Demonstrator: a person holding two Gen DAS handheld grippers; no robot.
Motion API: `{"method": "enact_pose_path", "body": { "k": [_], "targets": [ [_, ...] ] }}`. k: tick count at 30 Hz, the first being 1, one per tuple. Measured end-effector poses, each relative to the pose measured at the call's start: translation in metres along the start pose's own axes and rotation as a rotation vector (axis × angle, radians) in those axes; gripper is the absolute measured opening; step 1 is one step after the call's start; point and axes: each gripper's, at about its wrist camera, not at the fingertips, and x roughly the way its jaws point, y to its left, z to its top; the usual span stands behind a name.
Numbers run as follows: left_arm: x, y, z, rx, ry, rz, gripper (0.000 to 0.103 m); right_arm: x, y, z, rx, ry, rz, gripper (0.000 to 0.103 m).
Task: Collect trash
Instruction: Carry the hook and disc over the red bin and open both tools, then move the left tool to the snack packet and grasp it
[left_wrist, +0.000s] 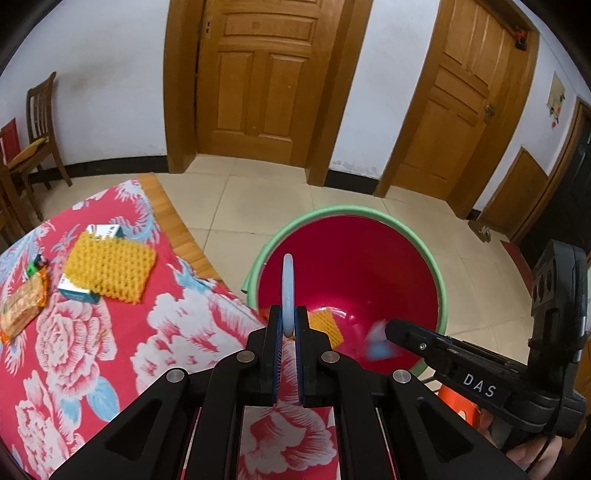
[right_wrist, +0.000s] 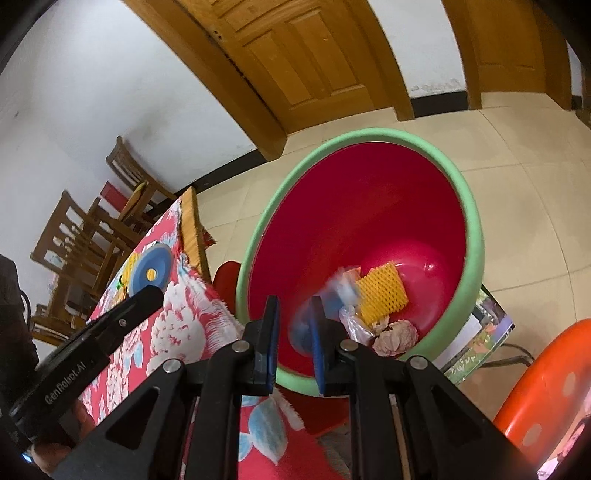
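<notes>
My left gripper is shut on a pale blue round lid, held edge-on over the near rim of the red bin with a green rim. The lid shows as a blue disc in the right wrist view. My right gripper is open over the bin; a blurred blue-white wrapper is falling just beyond its fingers, also visible in the left wrist view. In the bin lie a yellow foam net and crumpled paper.
On the red flowered tablecloth lie a yellow foam net over teal-white boxes, and an orange snack packet. Wooden chairs stand beyond the table. An orange stool stands at the right, near the bin.
</notes>
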Motion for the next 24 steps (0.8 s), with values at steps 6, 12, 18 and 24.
{"method": "enact_pose_path", "body": {
  "k": [6, 12, 18, 24],
  "targets": [
    [0.014, -0.010, 0.000, 0.019, 0.023, -0.019, 0.005, -0.008, -0.008, 0.003, 0.031, -0.022, -0.005, 0.020],
    [0.029, -0.024, 0.001, 0.049, 0.053, -0.039, 0.005, -0.020, -0.010, 0.005, 0.040, -0.059, -0.016, 0.020],
    [0.038, -0.033, 0.000, 0.067, 0.071, -0.041, 0.014, -0.025, -0.013, 0.007, 0.046, -0.074, -0.026, 0.021],
    [0.028, -0.021, 0.003, 0.041, 0.053, -0.025, 0.022, -0.030, -0.012, 0.008, 0.048, -0.086, -0.028, 0.023]
  ]
}}
